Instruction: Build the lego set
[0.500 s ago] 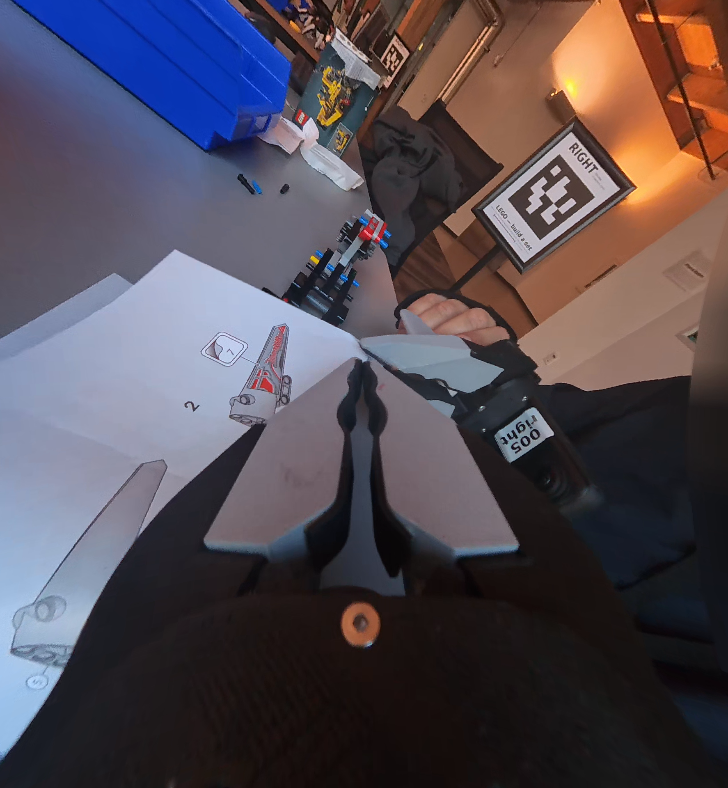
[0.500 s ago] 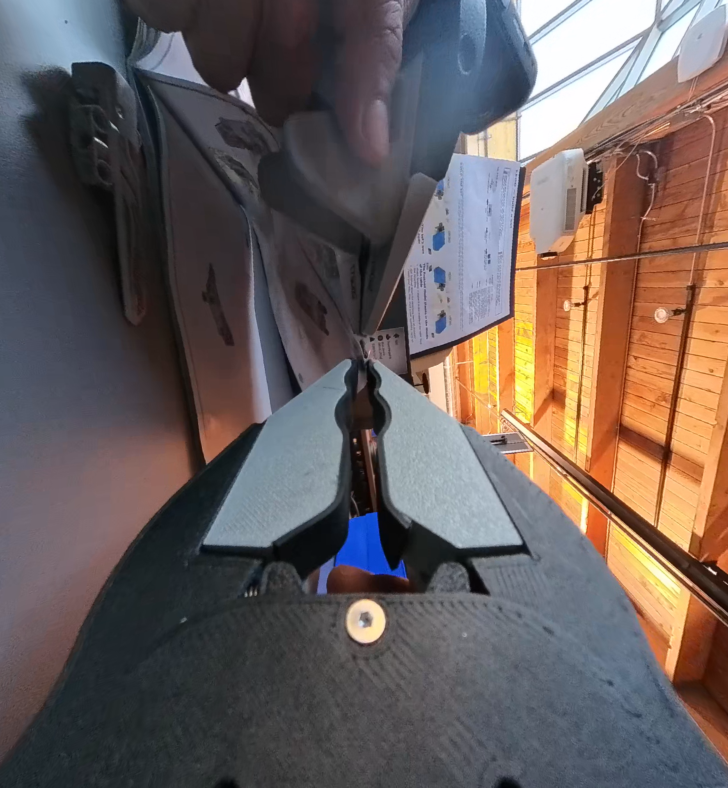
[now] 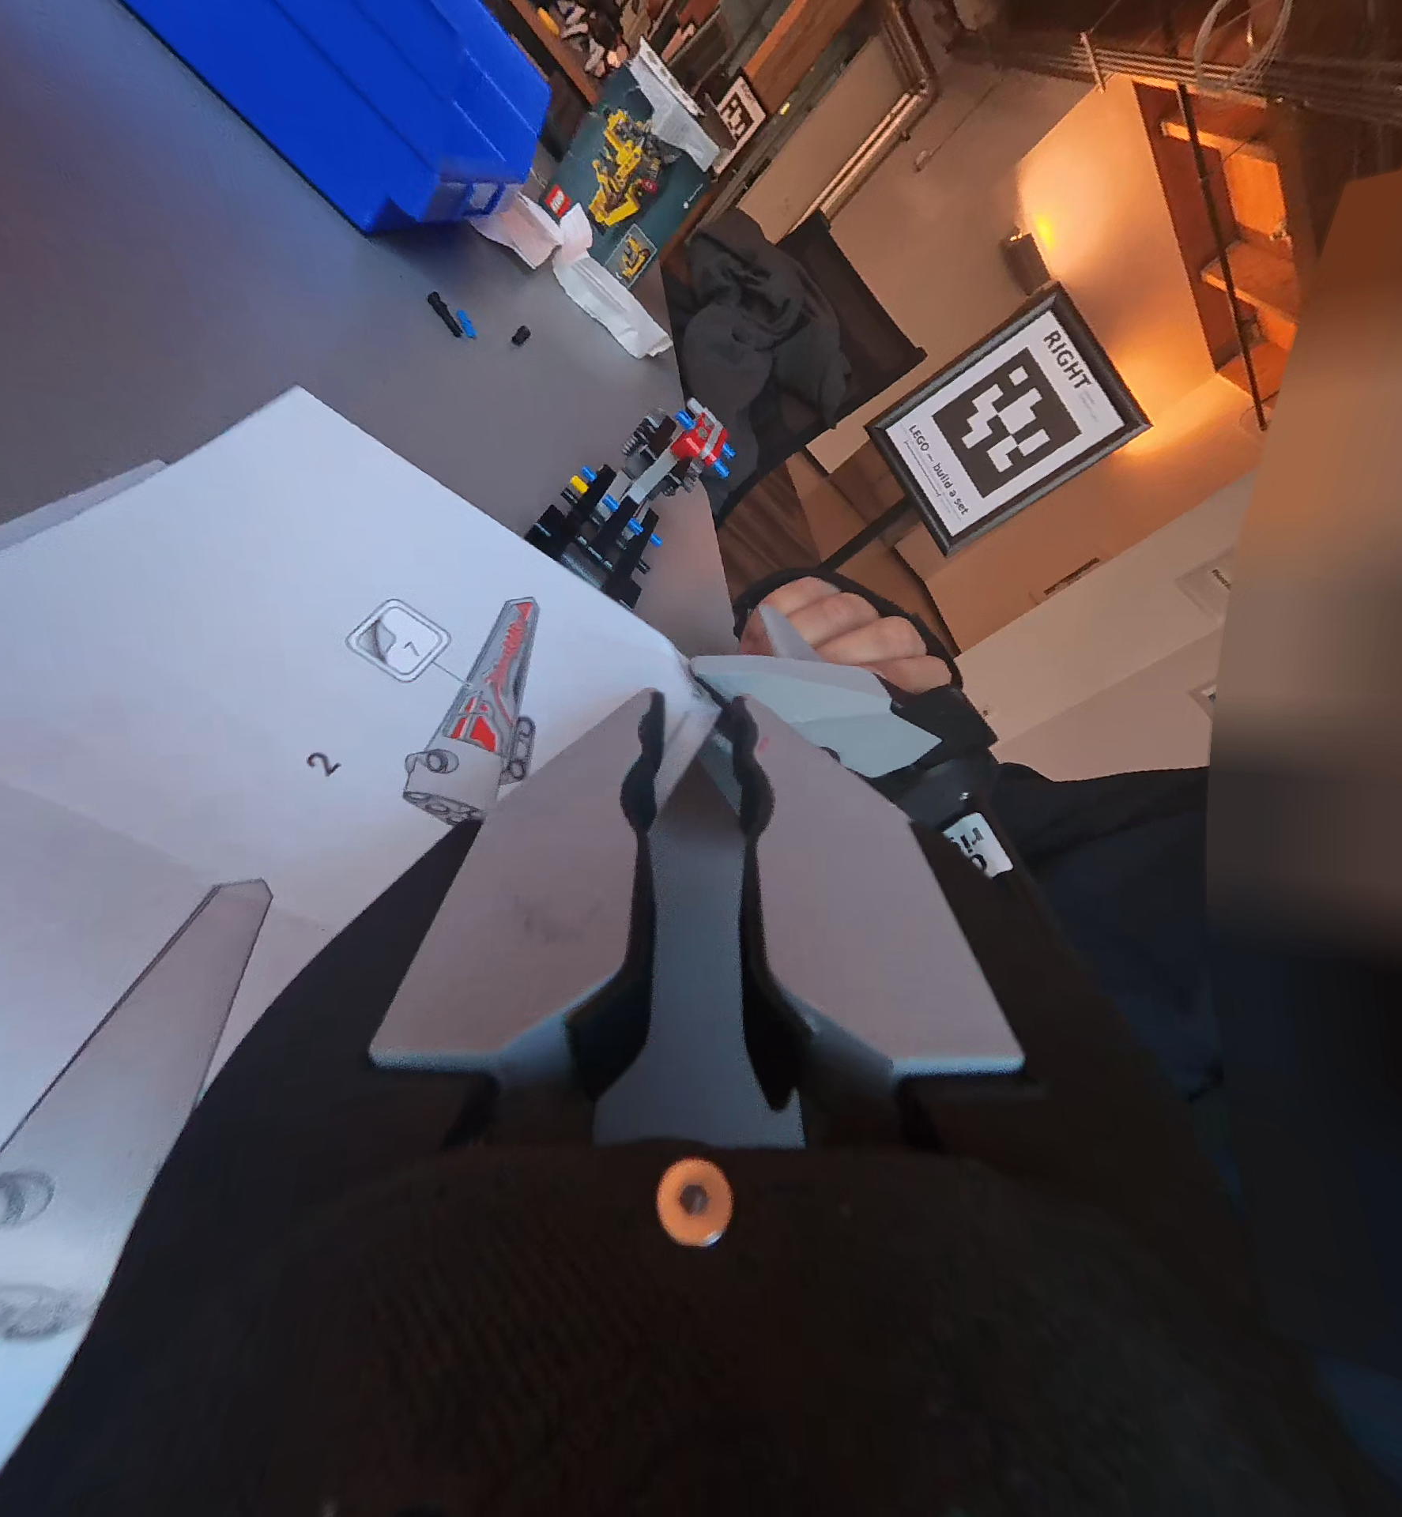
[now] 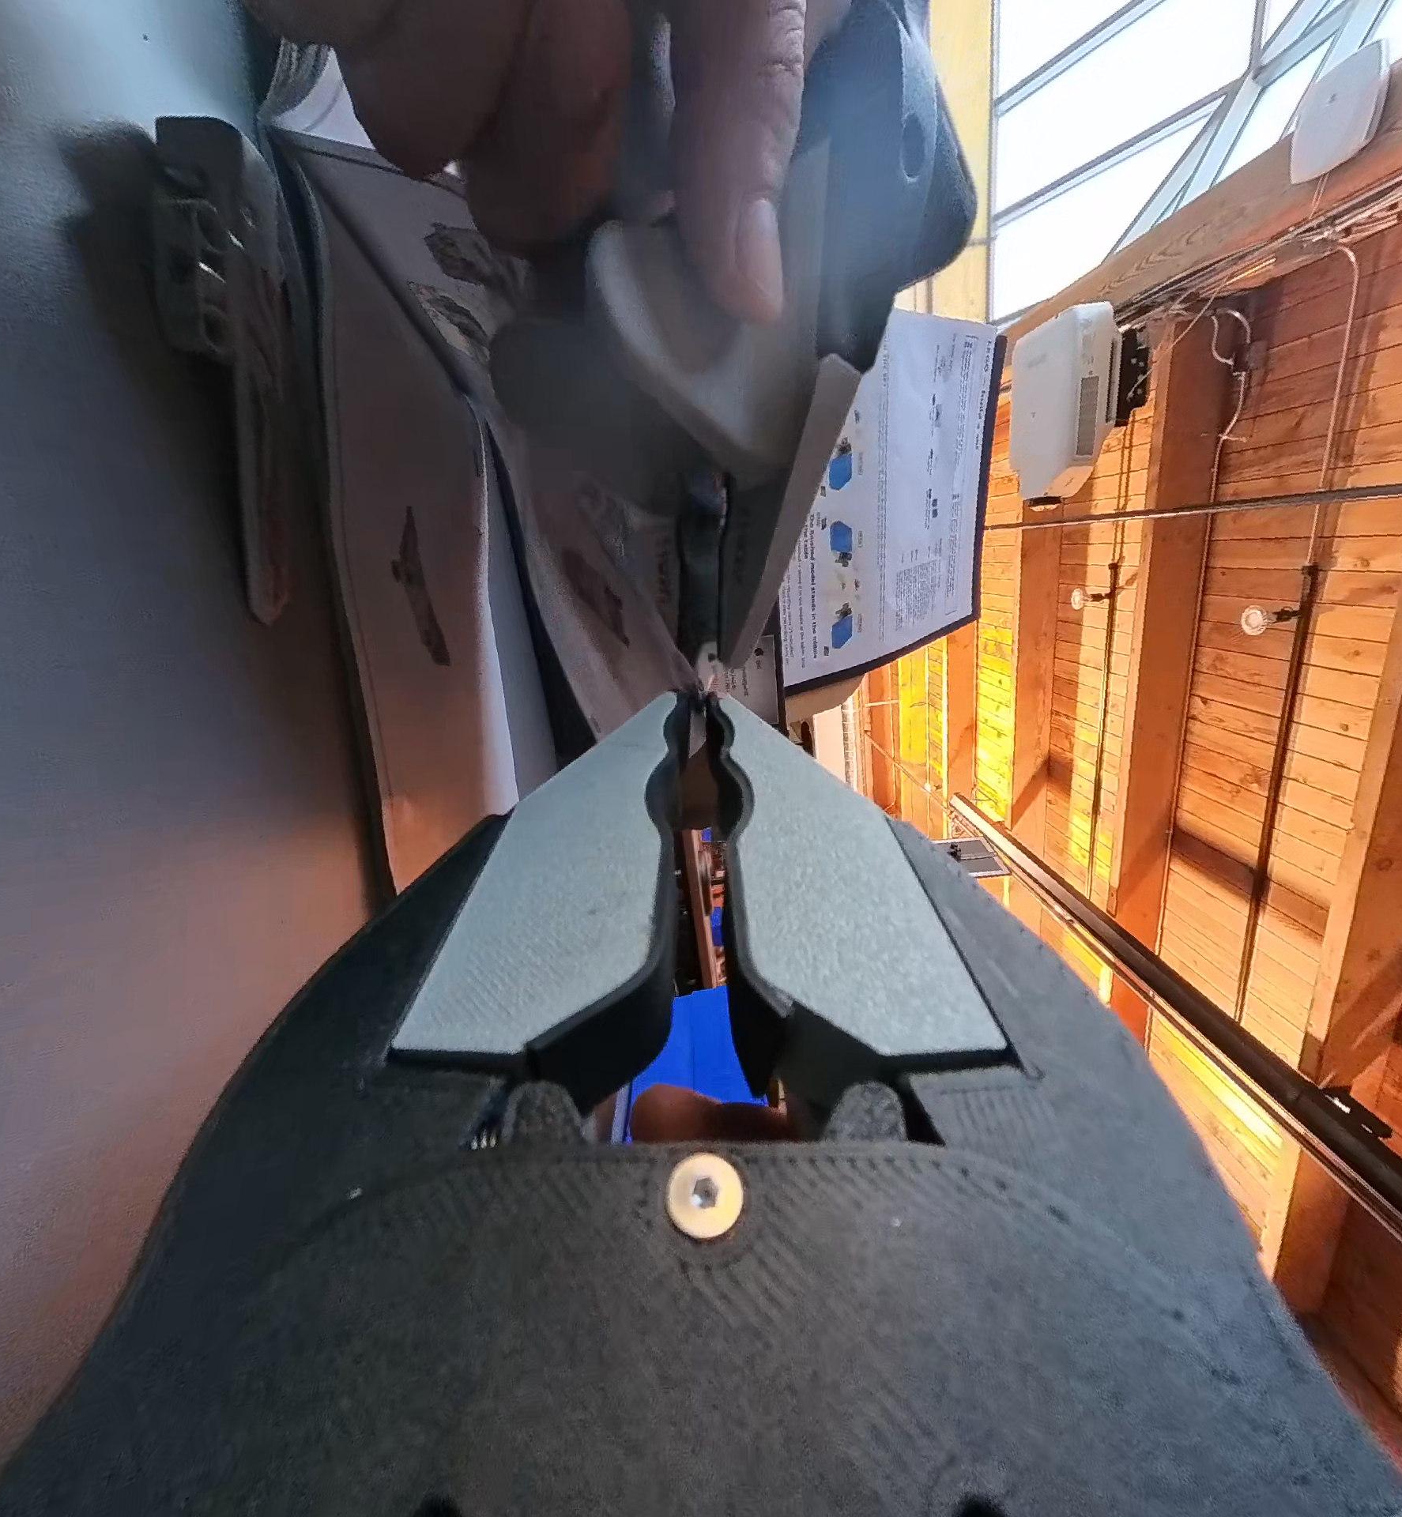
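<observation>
The instruction booklet point(image 3: 254, 657) lies open on the grey table point(image 3: 147, 287). My left gripper point(image 3: 696, 704) is slightly open, its tips on either side of the page's raised corner. My right gripper point(image 4: 695, 704) is shut on that page corner; in the left wrist view it comes in from the right point(image 3: 796, 698), held by a gloved hand point(image 3: 845, 632). In the right wrist view the left gripper's fingers point(image 4: 788, 492) hang just above my right tips. A partly built black, red and blue lego model point(image 3: 640, 492) stands beyond the booklet. A grey lego panel point(image 4: 213, 328) lies on the table.
Blue bins point(image 3: 369, 107) sit at the table's far side, with the lego box point(image 3: 624, 189) and white plastic bags point(image 3: 607, 304) beside them. A few small loose pins point(image 3: 455, 316) lie in between. A framed marker sign point(image 3: 1010, 427) stands past the table edge. Both grippers' tips are close together, under 4 cm apart.
My left gripper was shut on the page corner and its fingers have now parted. My right gripper stays shut on the corner. Both have barely shifted.
</observation>
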